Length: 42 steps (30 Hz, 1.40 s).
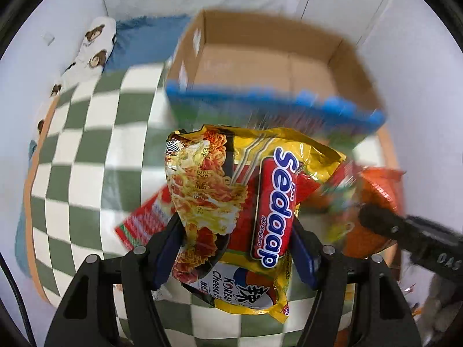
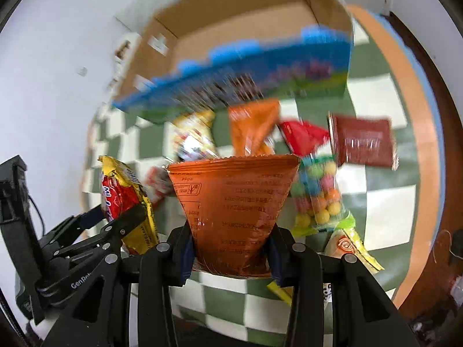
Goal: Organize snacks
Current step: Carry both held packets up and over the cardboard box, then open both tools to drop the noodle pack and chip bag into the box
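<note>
My left gripper [image 1: 235, 231] is shut on a yellow Sedaap noodle packet [image 1: 249, 202] and holds it above the checkered cloth, in front of the open cardboard box [image 1: 260, 66]. The packet and left gripper also show at the left of the right wrist view [image 2: 124, 199]. My right gripper [image 2: 231, 248] is shut on an orange snack bag [image 2: 234, 202], lifted above the cloth. The box [image 2: 231, 29] with its blue front stands ahead of it, blurred. The right gripper shows at the right of the left wrist view [image 1: 376, 217].
Loose snacks lie on the green-white checkered cloth [image 2: 376, 202]: a candy-ball bag [image 2: 318, 199], a dark red packet [image 2: 364, 141], a red packet [image 2: 303, 136], another orange bag [image 2: 251, 127]. A red packet [image 1: 144, 219] lies under the left gripper. Pillows [image 1: 95, 46] lie at far left.
</note>
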Each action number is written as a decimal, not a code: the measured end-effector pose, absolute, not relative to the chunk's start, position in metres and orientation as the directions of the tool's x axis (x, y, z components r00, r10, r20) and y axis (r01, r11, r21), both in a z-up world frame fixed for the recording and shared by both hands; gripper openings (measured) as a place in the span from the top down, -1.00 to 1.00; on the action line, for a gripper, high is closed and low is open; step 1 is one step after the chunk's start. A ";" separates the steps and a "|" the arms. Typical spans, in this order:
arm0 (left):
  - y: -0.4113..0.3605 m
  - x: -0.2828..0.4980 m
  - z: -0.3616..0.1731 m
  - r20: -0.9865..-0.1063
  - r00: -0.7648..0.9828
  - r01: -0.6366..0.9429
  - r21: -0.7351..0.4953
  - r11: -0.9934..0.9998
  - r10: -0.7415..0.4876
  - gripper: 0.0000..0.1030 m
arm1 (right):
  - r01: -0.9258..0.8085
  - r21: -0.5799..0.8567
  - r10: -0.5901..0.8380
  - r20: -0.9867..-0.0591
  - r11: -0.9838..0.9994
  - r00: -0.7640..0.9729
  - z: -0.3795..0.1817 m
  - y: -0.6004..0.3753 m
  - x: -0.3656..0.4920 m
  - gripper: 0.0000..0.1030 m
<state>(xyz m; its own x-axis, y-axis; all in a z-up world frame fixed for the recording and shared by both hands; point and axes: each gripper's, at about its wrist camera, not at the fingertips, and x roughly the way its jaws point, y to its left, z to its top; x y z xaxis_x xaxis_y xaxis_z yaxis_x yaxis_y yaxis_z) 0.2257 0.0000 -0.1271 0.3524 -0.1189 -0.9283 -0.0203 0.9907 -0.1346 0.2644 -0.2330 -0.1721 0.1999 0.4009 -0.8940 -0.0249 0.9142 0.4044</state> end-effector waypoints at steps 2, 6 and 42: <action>0.000 0.242 -0.100 -0.910 0.389 -0.019 -0.165 0.986 -0.145 -0.29 | -0.043 0.424 0.422 -0.875 0.904 0.238 -0.147 -0.235 0.271 0.16; -0.003 0.304 -0.059 -0.888 0.421 0.004 -0.200 0.980 -0.183 -0.29 | -0.082 0.454 0.456 -0.835 0.887 0.306 -0.096 -0.239 0.306 0.16; -0.025 0.550 -0.206 -0.981 0.131 0.001 -0.143 0.990 -0.142 -0.79 | -0.032 0.199 0.201 -0.975 0.980 0.096 -0.263 -0.243 0.616 -0.91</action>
<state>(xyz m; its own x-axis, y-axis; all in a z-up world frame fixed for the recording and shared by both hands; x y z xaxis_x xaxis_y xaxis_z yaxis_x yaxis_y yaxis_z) 0.5499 -0.0248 -0.2057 0.1310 -0.1421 -0.9811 0.0010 0.9897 -0.1432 0.6158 -0.2435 -0.2626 0.0957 0.2010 -0.9749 -0.0325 0.9795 0.1988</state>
